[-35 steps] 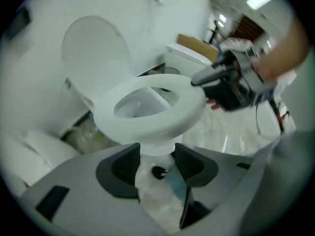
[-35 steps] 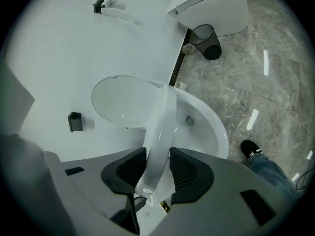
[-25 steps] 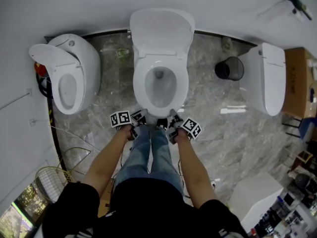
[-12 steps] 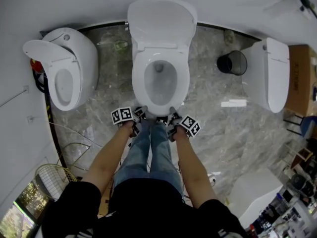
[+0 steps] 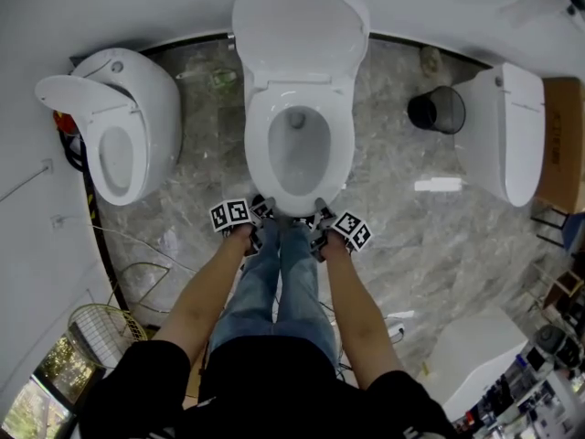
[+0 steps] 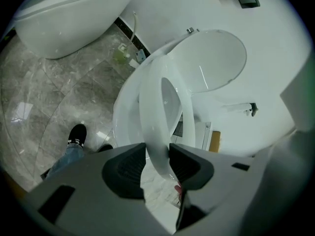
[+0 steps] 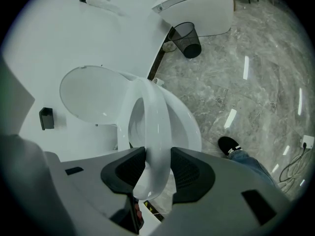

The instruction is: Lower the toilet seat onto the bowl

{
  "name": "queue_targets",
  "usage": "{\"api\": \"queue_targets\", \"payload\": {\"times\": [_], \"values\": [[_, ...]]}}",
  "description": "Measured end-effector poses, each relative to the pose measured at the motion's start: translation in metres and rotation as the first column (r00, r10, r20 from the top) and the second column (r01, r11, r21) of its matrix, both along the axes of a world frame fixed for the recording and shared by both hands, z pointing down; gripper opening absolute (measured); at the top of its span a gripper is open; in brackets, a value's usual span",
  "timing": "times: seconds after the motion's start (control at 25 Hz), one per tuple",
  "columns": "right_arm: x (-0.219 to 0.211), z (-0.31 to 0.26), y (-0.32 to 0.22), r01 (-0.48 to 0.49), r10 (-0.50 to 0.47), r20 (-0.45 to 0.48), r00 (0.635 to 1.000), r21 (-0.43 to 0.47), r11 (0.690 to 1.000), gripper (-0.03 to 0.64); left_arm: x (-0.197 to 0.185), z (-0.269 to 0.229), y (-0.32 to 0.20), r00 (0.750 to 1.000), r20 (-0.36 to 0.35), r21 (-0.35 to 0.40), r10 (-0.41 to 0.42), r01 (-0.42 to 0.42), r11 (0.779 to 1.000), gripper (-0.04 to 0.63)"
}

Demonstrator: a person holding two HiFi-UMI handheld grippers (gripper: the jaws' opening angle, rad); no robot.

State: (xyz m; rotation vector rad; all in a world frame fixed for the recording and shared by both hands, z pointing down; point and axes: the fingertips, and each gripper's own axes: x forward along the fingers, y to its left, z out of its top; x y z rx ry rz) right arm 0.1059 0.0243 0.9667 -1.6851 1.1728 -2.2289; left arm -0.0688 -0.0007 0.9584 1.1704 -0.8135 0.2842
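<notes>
The white toilet seat (image 5: 297, 195) of the middle toilet lies low over the bowl (image 5: 340, 158), and its lid (image 5: 300, 30) stands up against the wall. My left gripper (image 5: 262, 211) is shut on the seat's front rim from the left. Its jaws have just been closing, and the seat ring (image 6: 152, 112) is pinched between the black pads. My right gripper (image 5: 319, 214) is shut on the same rim from the right, and here too the seat ring (image 7: 157, 127) is pressed between the pads. In both gripper views the seat tilts slightly above the bowl (image 6: 123, 119).
A second toilet (image 5: 119, 135) with a raised seat stands at the left, a third (image 5: 512, 135) at the right beside a black bin (image 5: 437, 110). A wire basket (image 5: 96, 327) and cables lie at the lower left. The person's legs (image 5: 279, 273) stand before the bowl on marble floor.
Both grippers have sunk a little with the seat's front rim between them, closer to the bowl. The head view has shifted slightly.
</notes>
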Motion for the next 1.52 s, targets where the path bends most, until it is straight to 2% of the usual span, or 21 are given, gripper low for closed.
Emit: {"api": "queue_targets", "payload": {"times": [0.48,0.72,0.88,0.92,0.96,1.04,1.12,1.28,1.4,1.52], "values": [[-0.002,0.031,0.005,0.021,-0.022,-0.019,1.000,-0.030,0.999,0.176,-0.001,0.031,0.005,0.998,0.025,-0.020,0.054,-0.054,0.998,0.146],[-0.002,0.038,0.005,0.028,-0.031,-0.050,0.998,-0.065,0.997,0.176,-0.002,0.038,0.002,0.987,0.068,0.002,0.142,-0.143,0.990,0.153],[0.001,0.036,0.008,0.046,-0.056,-0.094,0.994,-0.103,0.994,0.178,-0.004,0.037,0.002,0.988,0.085,-0.011,0.129,-0.128,0.992,0.144],[0.004,0.034,0.010,0.057,-0.070,-0.116,0.991,-0.115,0.992,0.178,-0.006,0.035,0.002,0.987,0.106,-0.015,0.121,-0.120,0.993,0.116],[0.007,0.030,0.013,0.067,-0.085,-0.139,0.987,-0.126,0.990,0.154,-0.011,0.031,0.001,0.984,0.131,-0.014,0.116,-0.116,0.993,0.059],[0.010,0.017,0.019,0.083,-0.106,-0.174,0.979,-0.135,0.987,0.151,-0.018,0.019,0.001,0.982,0.151,0.004,0.111,-0.113,0.994,0.046],[0.010,-0.002,0.024,0.089,-0.110,-0.182,0.977,-0.120,0.989,0.135,-0.025,0.001,0.002,0.986,0.141,0.019,0.093,-0.096,0.995,0.046],[0.009,-0.058,0.024,0.142,-0.147,-0.216,0.965,-0.036,0.989,0.077,-0.039,-0.048,0.006,0.989,0.125,0.078,0.077,-0.087,0.993,0.046],[0.009,-0.110,0.017,0.204,-0.187,-0.258,0.948,0.041,0.978,0.059,-0.044,-0.098,0.005,0.987,0.110,0.157,0.115,-0.132,0.979,0.044],[0.013,-0.161,-0.005,0.256,-0.203,-0.328,0.922,0.126,0.958,0.049,-0.038,-0.148,-0.006,0.981,0.080,0.256,0.179,-0.193,0.947,0.032]]}}
